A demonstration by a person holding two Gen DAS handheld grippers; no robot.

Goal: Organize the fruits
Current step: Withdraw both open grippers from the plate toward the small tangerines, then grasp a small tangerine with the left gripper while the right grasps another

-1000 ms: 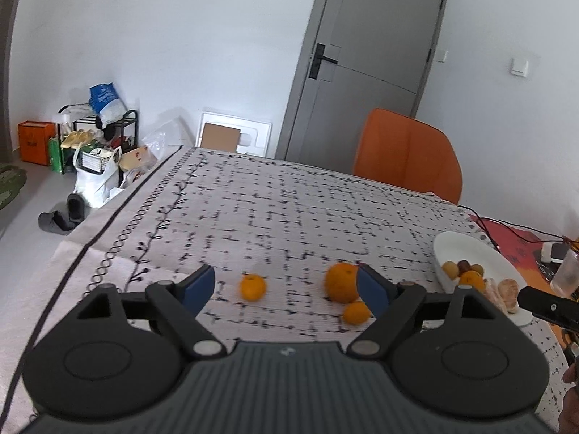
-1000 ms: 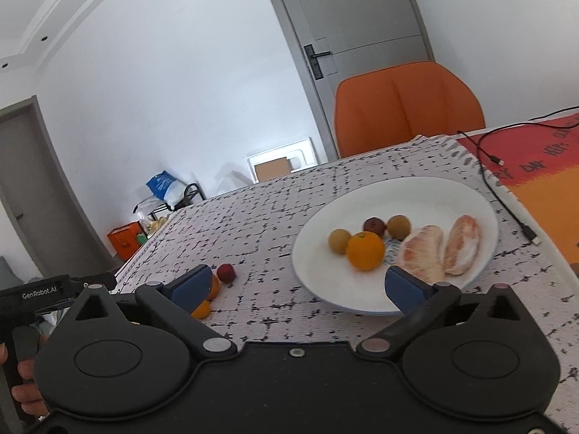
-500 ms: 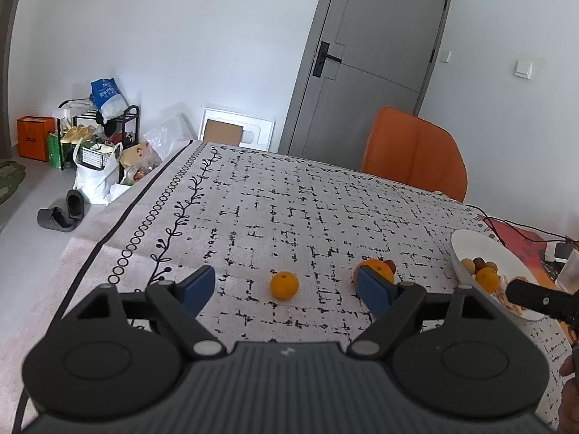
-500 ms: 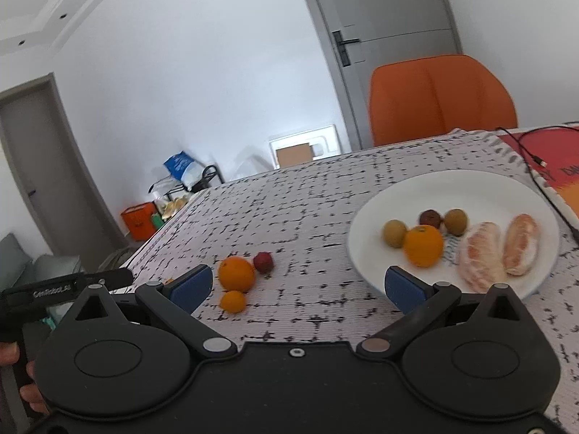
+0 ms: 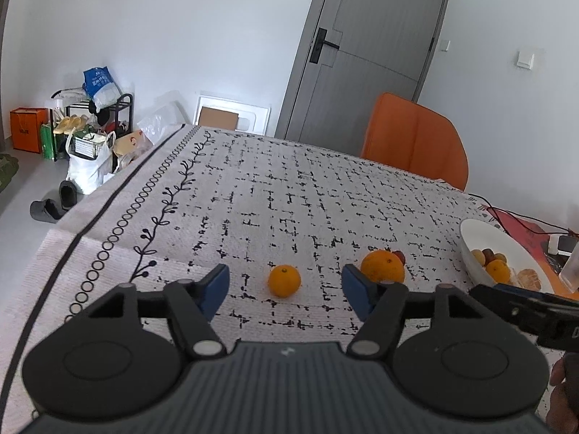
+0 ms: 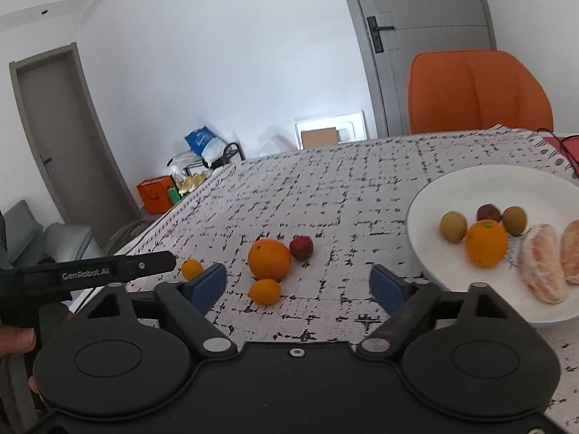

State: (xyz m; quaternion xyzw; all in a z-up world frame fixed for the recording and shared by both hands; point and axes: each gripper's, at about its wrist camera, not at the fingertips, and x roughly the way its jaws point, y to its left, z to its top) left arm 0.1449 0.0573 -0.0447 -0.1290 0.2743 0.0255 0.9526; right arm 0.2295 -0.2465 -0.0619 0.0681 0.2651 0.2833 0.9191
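Observation:
On the patterned tablecloth lie a small orange (image 5: 284, 280), a big orange (image 5: 383, 266) and a red fruit (image 5: 399, 255) behind it. My left gripper (image 5: 286, 289) points at the small orange, which sits in line with the gap just beyond its fingertips; its jaws are closing and touch nothing. In the right wrist view, the big orange (image 6: 269, 258), another small orange (image 6: 265, 291) and the red fruit (image 6: 301, 247) lie ahead of my right gripper (image 6: 297, 285). Its jaws are closing with nothing held. A white plate (image 6: 434, 188) holds an orange (image 6: 486, 242), small brown fruits and peeled segments (image 6: 541, 267).
An orange chair (image 5: 416, 141) stands at the table's far side before a grey door. Cables and a red mat (image 5: 521, 224) lie beyond the plate. The table's left edge drops to a floor with bags, shoes and a rack (image 5: 90, 123). A hand grips each gripper.
The left gripper advanced so that the small orange is centred between its fingers, which stand narrower. The right gripper swung left from the plate toward the loose fruits, its fingers also narrower.

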